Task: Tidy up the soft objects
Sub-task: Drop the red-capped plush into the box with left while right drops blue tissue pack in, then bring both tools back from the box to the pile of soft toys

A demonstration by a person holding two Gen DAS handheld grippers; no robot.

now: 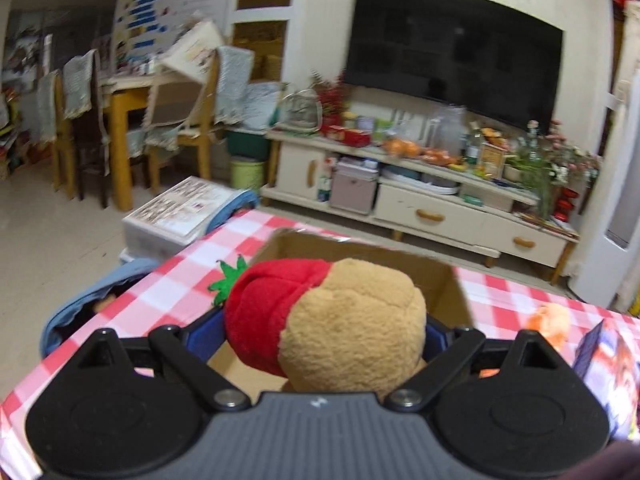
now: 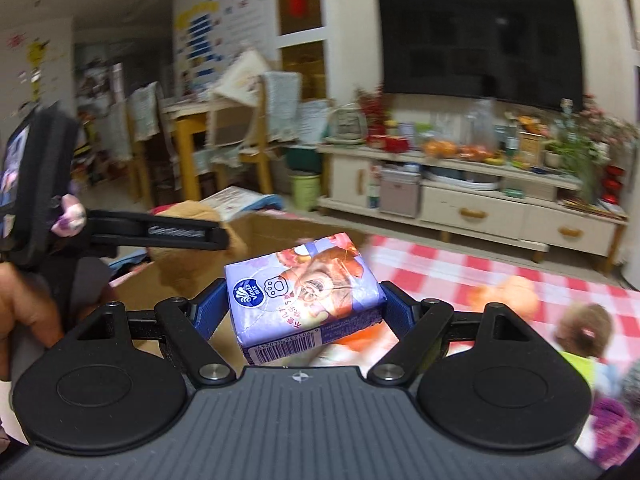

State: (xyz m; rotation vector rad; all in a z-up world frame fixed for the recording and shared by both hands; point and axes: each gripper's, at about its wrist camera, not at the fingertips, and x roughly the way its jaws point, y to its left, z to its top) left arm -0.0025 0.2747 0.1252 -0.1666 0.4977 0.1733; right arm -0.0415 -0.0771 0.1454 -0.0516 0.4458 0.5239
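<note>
1. Left gripper [image 1: 324, 334] clamped on a plush toy [image 1: 344, 320]; tan fuzzy body and red cap with green leaf trim fill the space between the blue fingers [image 1: 206, 338], pressed on both sides.
2. Plush toy held above the open cardboard box [image 1: 356, 250], which sits on the red-and-white checked surface [image 1: 180, 272]. Toy hides most of the box interior; cannot tell if it touches the box floor.
3. Right gripper [image 2: 302, 310] clamped on a purple tissue pack [image 2: 304, 292], printed cartoon face on top, barcode end toward the camera. Pack sits squarely between the blue pads [image 2: 208, 312], tilted a bit, far end higher.
4. Tissue pack is lifted off the surface [image 2: 460, 264], just right of the cardboard box [image 2: 280, 228] from the right wrist view.
5. Left gripper's arm [image 2: 160, 232] visible at left in the right wrist view, tan plush [image 2: 192, 212] showing behind it over the box.
6. Tissue pack corner [image 1: 608, 356] shows at far right of the left wrist view, near the box.
7. Other soft items lie blurred on the surface at right: an orange one [image 2: 512, 292], a small doll [image 2: 584, 332], something purple [image 2: 612, 428].
</note>
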